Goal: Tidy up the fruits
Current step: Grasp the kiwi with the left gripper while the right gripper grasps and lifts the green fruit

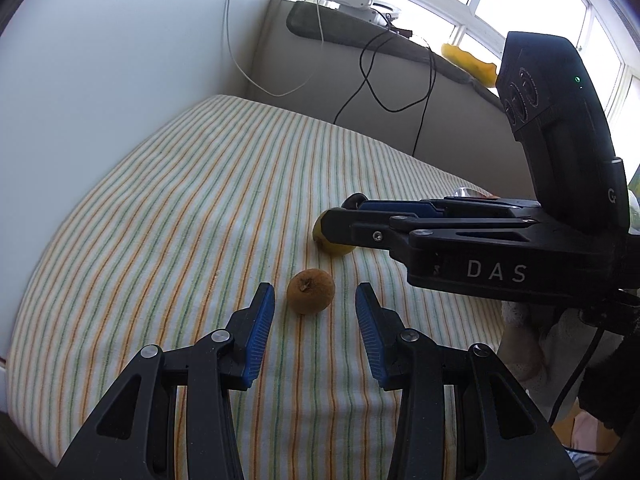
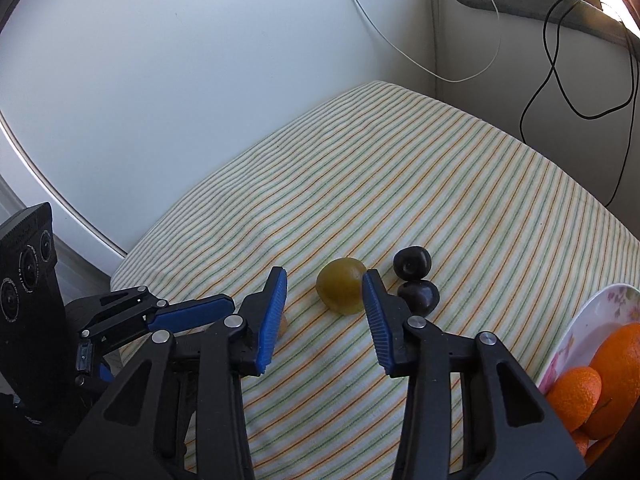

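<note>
A small brown round fruit [image 1: 311, 291] lies on the striped cloth [image 1: 180, 208], just ahead of and between the fingertips of my open left gripper [image 1: 315, 294]. A yellow-green fruit [image 2: 341, 285] lies just ahead of my open right gripper [image 2: 325, 282], close to its right fingertip; it also shows in the left wrist view [image 1: 334, 246], partly hidden behind the right gripper [image 1: 340, 216]. Two dark cherries [image 2: 413, 262] [image 2: 420, 295] lie right of it. Oranges [image 2: 600, 376] sit in a flowered plate [image 2: 588, 320] at the right edge. The left gripper [image 2: 224, 308] shows at lower left.
A white wall [image 2: 160, 80] bounds the cloth's far side. Black and white cables [image 2: 552, 64] hang at the back right corner below a ledge with a grey mat [image 1: 360, 36]. A yellow object [image 1: 472, 62] lies on the ledge.
</note>
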Demonstrator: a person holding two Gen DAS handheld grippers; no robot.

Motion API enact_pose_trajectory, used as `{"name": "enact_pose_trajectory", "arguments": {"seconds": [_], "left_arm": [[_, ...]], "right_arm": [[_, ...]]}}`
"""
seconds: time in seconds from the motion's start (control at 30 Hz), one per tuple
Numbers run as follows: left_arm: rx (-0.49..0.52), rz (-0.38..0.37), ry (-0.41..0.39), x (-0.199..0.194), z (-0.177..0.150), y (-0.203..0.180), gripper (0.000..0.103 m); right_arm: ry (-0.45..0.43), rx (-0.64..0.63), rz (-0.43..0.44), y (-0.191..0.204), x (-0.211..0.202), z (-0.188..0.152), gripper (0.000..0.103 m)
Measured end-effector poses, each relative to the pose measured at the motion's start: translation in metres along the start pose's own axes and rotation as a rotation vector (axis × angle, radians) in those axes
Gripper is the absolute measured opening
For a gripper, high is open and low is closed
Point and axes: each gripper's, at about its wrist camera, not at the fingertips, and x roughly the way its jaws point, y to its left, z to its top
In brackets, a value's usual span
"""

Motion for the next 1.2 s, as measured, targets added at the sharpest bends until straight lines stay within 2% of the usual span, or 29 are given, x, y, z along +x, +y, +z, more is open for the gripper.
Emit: {"name": "enact_pose_trajectory", "arguments": {"seconds": [0.5,0.6,0.8,1.2], "left_arm": [[0.035,0.033,0.024,0.013,0.002,0.001,0.04],[0.045,0.029,0.022,0.014,0.003,-0.003,0.036],[0.044,0.018,0.02,0.015,0.003,-0.002,0.029],[0.049,0.015,0.004,0.009,0.002,-0.005,0.024]], "right_arm": [[0.037,-0.085,-0.075,0.007,0.015,0.001,0.041],[0.051,-0.082,-0.093,0.003,0.017,0.002,0.036],[0.066,-0.065,-0.079,-0.006,0.018,0.002,0.03],[0.014,-0.052,-0.052,-0.001,0.0,0.004,0.029]]}}
